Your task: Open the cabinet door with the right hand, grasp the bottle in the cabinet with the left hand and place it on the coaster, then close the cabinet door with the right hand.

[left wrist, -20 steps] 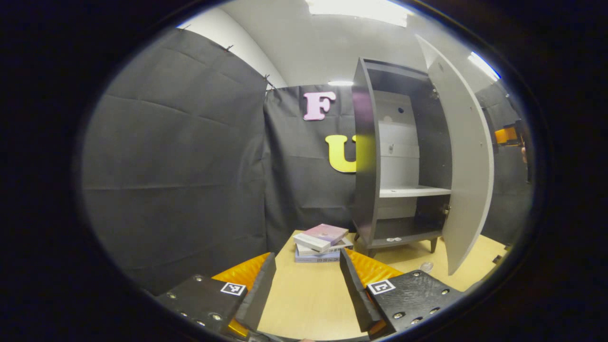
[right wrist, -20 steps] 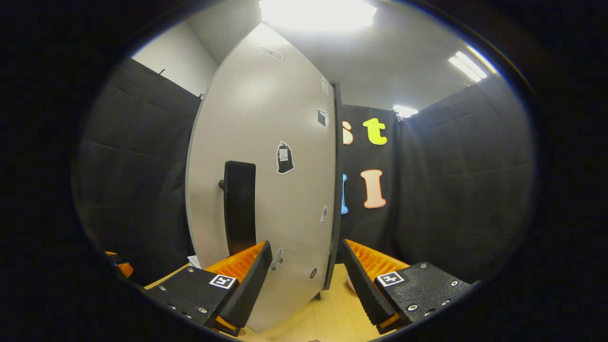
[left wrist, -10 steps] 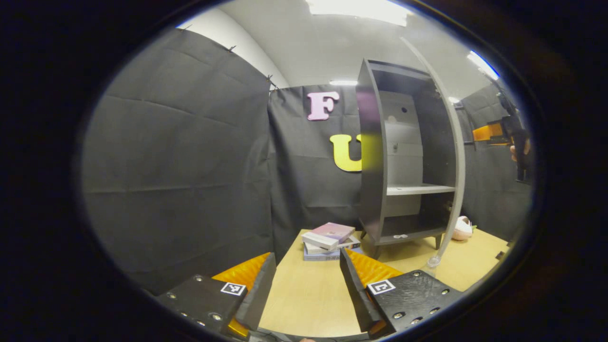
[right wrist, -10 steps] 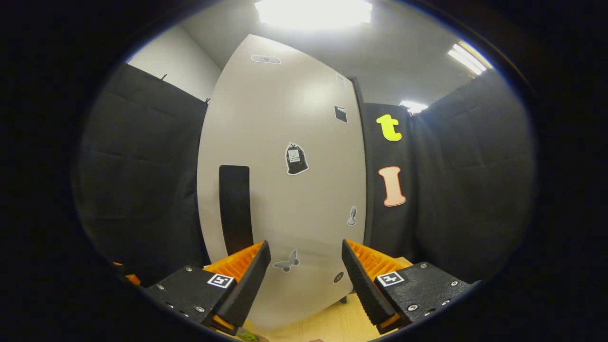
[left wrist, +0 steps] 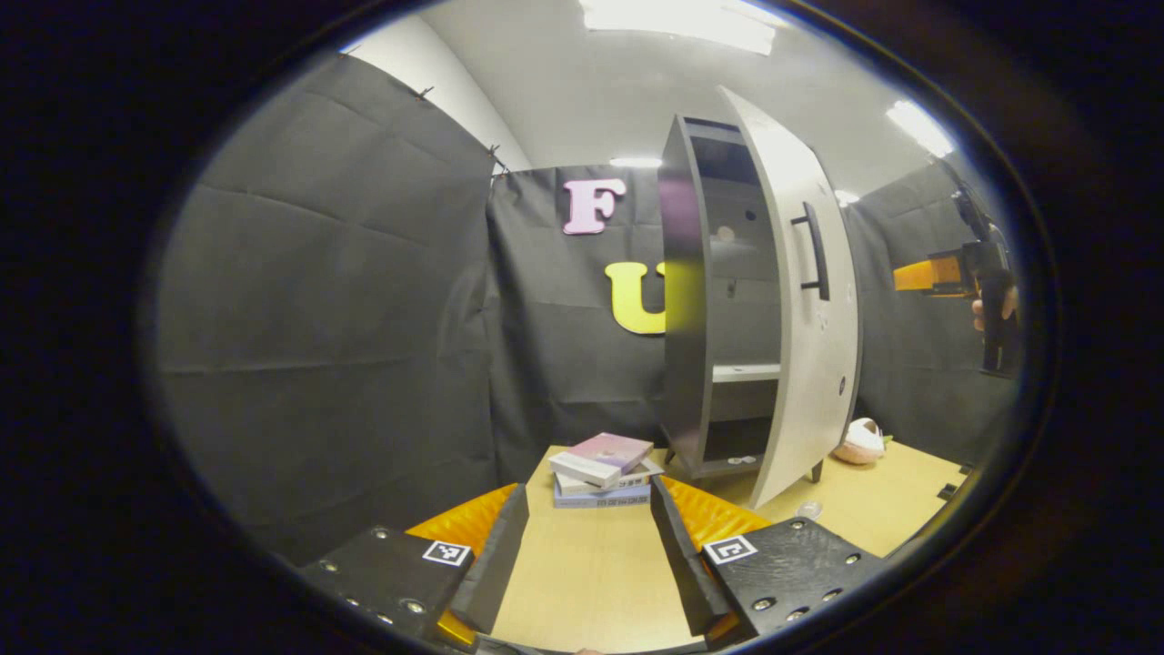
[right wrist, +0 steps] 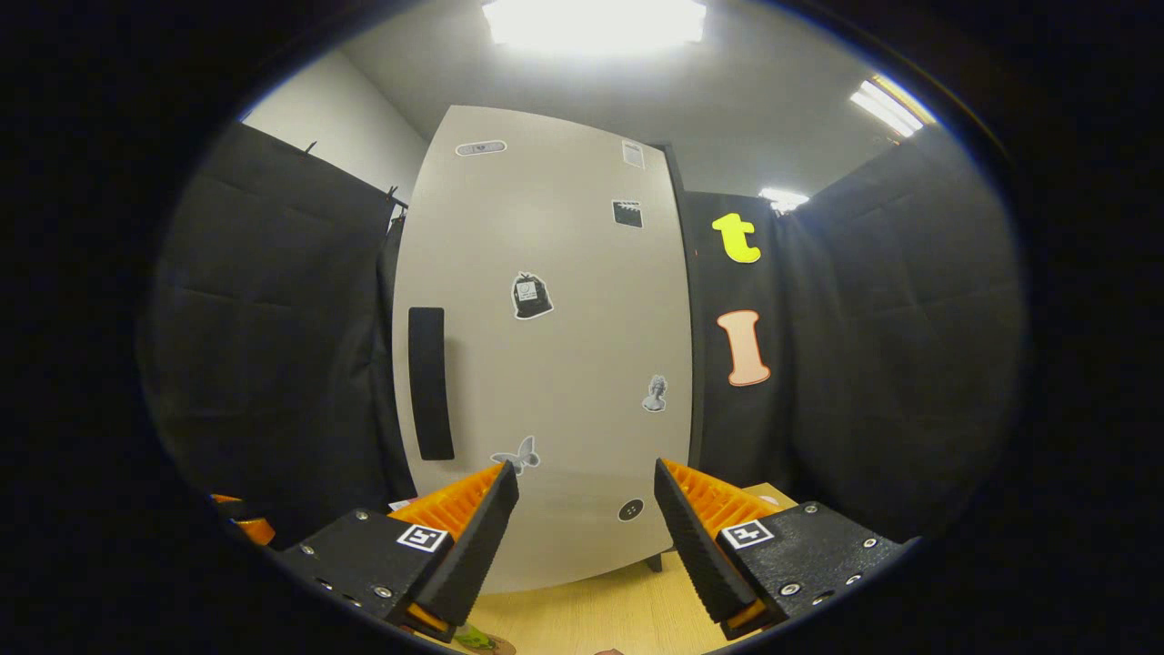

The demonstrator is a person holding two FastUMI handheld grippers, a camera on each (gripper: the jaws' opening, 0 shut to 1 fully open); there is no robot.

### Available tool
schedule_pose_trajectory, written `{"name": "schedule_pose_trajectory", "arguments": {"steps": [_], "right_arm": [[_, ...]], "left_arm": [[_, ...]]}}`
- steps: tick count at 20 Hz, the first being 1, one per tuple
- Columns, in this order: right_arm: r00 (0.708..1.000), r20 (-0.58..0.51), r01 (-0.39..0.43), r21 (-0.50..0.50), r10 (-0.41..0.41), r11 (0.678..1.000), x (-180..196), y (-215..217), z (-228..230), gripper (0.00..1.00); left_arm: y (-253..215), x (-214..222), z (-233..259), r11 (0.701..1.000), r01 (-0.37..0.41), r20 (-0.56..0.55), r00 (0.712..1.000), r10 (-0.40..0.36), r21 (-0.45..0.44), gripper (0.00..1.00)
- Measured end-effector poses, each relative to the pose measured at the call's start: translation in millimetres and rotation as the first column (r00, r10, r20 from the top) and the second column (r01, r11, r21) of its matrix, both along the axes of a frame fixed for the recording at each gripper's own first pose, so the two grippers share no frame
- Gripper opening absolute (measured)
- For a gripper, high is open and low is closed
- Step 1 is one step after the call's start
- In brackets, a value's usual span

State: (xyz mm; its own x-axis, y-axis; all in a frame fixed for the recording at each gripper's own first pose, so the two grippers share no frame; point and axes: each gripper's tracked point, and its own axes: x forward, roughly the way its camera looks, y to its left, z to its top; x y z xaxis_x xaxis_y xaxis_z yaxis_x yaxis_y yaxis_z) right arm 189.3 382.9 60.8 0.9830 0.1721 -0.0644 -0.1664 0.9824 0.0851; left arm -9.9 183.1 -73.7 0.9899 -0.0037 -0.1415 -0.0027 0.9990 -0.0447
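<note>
The dark cabinet (left wrist: 677,300) stands at the back of the wooden table (left wrist: 582,573). Its pale door (left wrist: 805,300) hangs partly ajar, the black handle (left wrist: 814,250) facing outward. A white shelf (left wrist: 746,371) shows through the gap. A small clear object (left wrist: 807,509), perhaps the bottle's top, peeks over my left gripper's finger. My left gripper (left wrist: 587,546) is open and holds nothing. In the right gripper view the door (right wrist: 546,364) and handle (right wrist: 429,382) face me squarely. My right gripper (right wrist: 587,546) is open just short of the door, and also shows at far right (left wrist: 946,273) in a hand.
A stack of books (left wrist: 605,464) lies on the table left of the cabinet's foot. A pink soft object (left wrist: 859,441) rests on the table right of the cabinet. Black cloth walls close in on every side.
The cabinet door has swung from wide open toward the cabinet, its outer face with the handle now turned to the left gripper view. The right gripper stays facing the door.
</note>
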Motion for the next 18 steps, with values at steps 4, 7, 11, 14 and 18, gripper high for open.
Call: {"name": "schedule_pose_trajectory", "arguments": {"steps": [4, 7, 11, 14, 18], "right_arm": [[1.0, -0.008, 0.002, 0.01, -0.002, 1.0, -13, -24, -10, 0.93], [1.0, -0.005, 0.027, -0.003, -0.027, 1.0, -17, -52, -14, 0.93], [0.999, -0.007, 0.042, -0.013, -0.042, 0.999, -20, -86, -19, 0.93], [0.999, -0.01, 0.043, -0.01, -0.043, 0.999, -24, -107, -23, 0.93], [0.999, -0.015, 0.041, -0.026, -0.042, 0.999, -24, -133, -33, 0.93]], "left_arm": [[-31, 9, 14, 0.999, 0.035, 0.015, 0.999, -0.035, -0.007, 0.82], [-57, 18, 26, 0.998, 0.059, 0.032, 0.998, -0.059, -0.015, 0.77], [-94, 24, 42, 0.997, 0.075, 0.04, 0.997, -0.073, -0.034, 0.77], [-120, 28, 49, 0.995, 0.085, 0.033, 0.996, -0.083, -0.048, 0.75], [-141, 25, 57, 0.993, 0.093, 0.039, 0.995, -0.09, -0.068, 0.72]]}}
